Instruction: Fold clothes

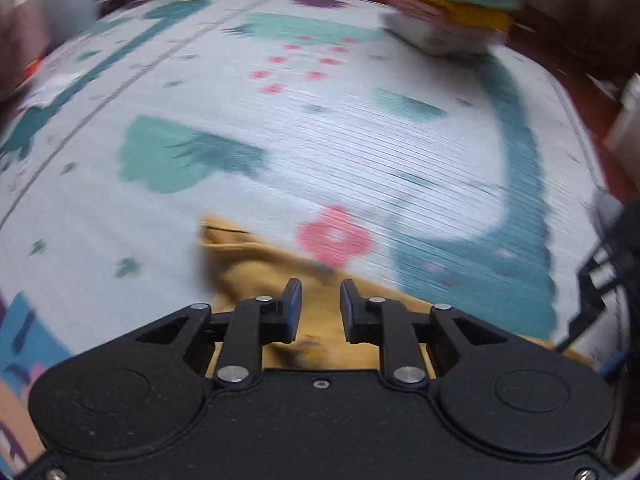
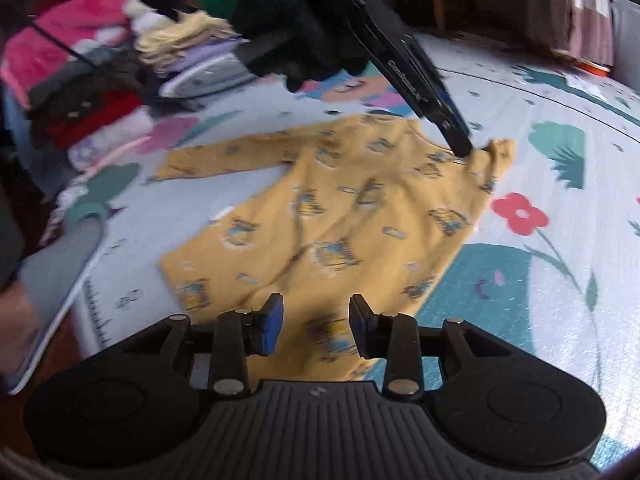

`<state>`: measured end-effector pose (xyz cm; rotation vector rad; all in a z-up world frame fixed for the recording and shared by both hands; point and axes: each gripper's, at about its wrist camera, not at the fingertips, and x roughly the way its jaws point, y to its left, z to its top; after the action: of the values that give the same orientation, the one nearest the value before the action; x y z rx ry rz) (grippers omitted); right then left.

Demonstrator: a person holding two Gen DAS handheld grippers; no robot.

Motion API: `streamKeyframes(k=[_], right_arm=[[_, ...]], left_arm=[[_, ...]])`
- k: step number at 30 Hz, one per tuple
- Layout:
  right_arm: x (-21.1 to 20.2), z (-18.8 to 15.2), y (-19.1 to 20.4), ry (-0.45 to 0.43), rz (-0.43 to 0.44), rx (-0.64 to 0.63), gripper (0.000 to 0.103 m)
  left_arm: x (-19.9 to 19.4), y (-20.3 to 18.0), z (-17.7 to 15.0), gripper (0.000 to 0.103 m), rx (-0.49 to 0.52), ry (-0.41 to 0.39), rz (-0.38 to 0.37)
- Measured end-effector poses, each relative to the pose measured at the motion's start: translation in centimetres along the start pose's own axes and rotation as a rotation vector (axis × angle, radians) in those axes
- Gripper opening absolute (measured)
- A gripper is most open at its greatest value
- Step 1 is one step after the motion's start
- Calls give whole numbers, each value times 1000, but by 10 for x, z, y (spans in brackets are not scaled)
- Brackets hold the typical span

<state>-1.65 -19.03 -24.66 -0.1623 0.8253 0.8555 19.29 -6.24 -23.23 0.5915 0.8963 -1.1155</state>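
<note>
Right wrist view: yellow shirt (image 2: 328, 216) spread flat mid-mat (image 2: 560, 320), one sleeve toward folded piles | thin, soft, light, likely to bunch; best pinched at hem corners or shoulder seams | left tongs (image 2: 460, 148) and right tongs (image 2: 316, 320) apart, gripping nothing.

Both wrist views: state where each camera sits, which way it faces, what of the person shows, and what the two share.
Left wrist: mounted on the left tool, looking forward and down past its parted fingers at the yellow shirt, the patterned mat and a far stack of folded clothes; no body part shows.
Right wrist: mounted on the right tool, facing down across the spread shirt; the gloved hand holding the left tool shows.
Shared: the shirt, the mat with its red flower, the left tool.
</note>
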Motion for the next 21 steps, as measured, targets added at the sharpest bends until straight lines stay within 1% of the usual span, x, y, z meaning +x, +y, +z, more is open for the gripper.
streamKeyframes(k=[1, 2, 3, 4, 6, 7, 8, 9, 10, 12, 14, 15, 16, 17, 18, 19, 20, 21], right_arm=[[5, -4, 5, 40, -10, -38, 40], [9, -8, 10, 80, -20, -76, 40], [11, -11, 14, 104, -26, -105, 40], [7, -12, 17, 96, -22, -117, 40], [1, -12, 23, 81, -30, -147, 40], [-1, -12, 25, 83, -24, -167, 40], [0, -13, 26, 99, -20, -180, 40], [4, -16, 25, 138, -19, -181, 41], [4, -17, 23, 151, -18, -180, 41], [0, -12, 20, 149, -15, -144, 41], [-7, -9, 23, 121, -41, -171, 41], [-11, -7, 25, 107, -52, -187, 41], [-14, -7, 26, 88, -58, -207, 41], [-17, -7, 27, 72, -54, -216, 41], [-15, -8, 26, 90, -45, -227, 41], [-8, -11, 23, 142, -41, -244, 41], [-3, -16, 20, 193, -31, -257, 43], [0, -18, 16, 232, -23, -258, 42]], left_arm=[[12, -5, -9, 30, 30, 49, 12], [19, -8, -19, 32, 55, 45, 36], [19, -10, -22, 33, 53, 22, 64], [17, -13, -23, 33, 37, 19, 75], [2, -25, -26, 33, 41, -46, 35], [-2, -32, -31, 34, 49, -63, 21], [-2, -39, -36, 34, 51, -51, 15], [0, -46, -42, 34, 49, -31, 12], [1, -53, -49, 34, 54, -16, 8], [-10, -72, -60, 34, 77, -30, -25], [-28, -91, -69, 34, 76, -61, -95], [-32, -101, -73, 34, 66, -82, -119], [-36, -110, -76, 34, 47, -94, -139], [-35, -119, -78, 34, 20, -87, -165], [-28, -127, -82, 34, -5, -61, -178], [-16, -136, -87, 34, -17, -26, -172], [-13, -145, -92, 33, -7, -55, -146], [-14, -151, -93, 34, 5, -73, -130]])
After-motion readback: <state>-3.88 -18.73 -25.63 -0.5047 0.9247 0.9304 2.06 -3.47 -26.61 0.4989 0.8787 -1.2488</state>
